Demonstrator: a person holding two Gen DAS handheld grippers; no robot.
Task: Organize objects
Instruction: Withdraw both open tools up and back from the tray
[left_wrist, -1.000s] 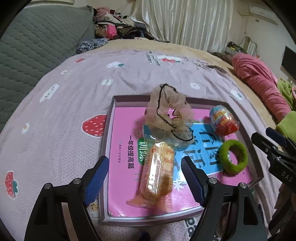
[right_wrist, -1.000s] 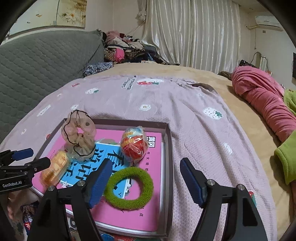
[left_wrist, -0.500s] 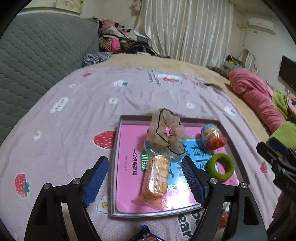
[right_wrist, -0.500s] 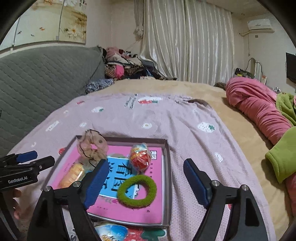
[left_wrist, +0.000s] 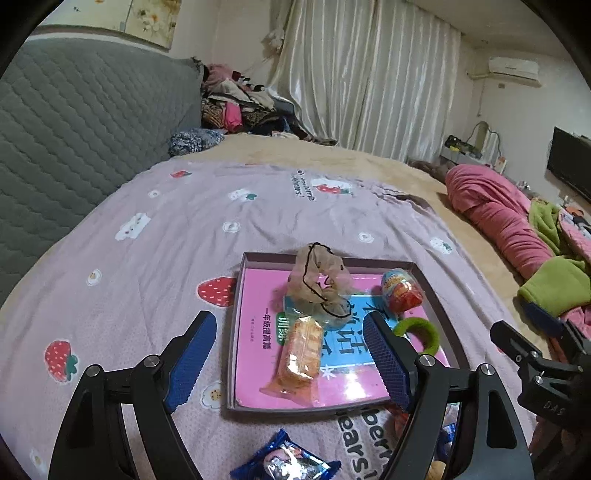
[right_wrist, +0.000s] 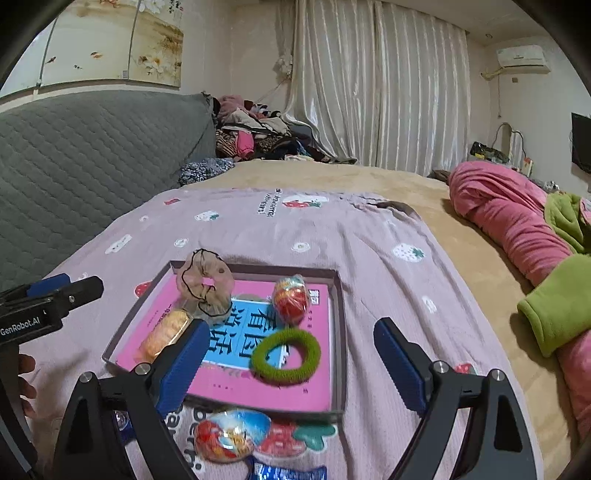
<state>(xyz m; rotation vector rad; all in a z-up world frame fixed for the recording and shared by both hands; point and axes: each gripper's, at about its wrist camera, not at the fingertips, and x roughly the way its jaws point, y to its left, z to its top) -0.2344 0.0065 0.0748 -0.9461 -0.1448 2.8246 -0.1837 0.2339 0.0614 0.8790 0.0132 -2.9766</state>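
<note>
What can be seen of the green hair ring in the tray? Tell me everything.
The green hair ring is a fuzzy, plush-looking loop with an open centre, lying flat in the tray near its right wall. It rests on the pink and blue booklet, apart from the wrapped red egg behind it. Nothing grips it.

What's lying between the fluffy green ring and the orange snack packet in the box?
The blue-and-pink book cover is all that shows between the green ring and the snack packet; nothing else lies there. The right wrist view shows it best.

Blue snack packet (left_wrist: 286, 463) edge-cropped
</note>
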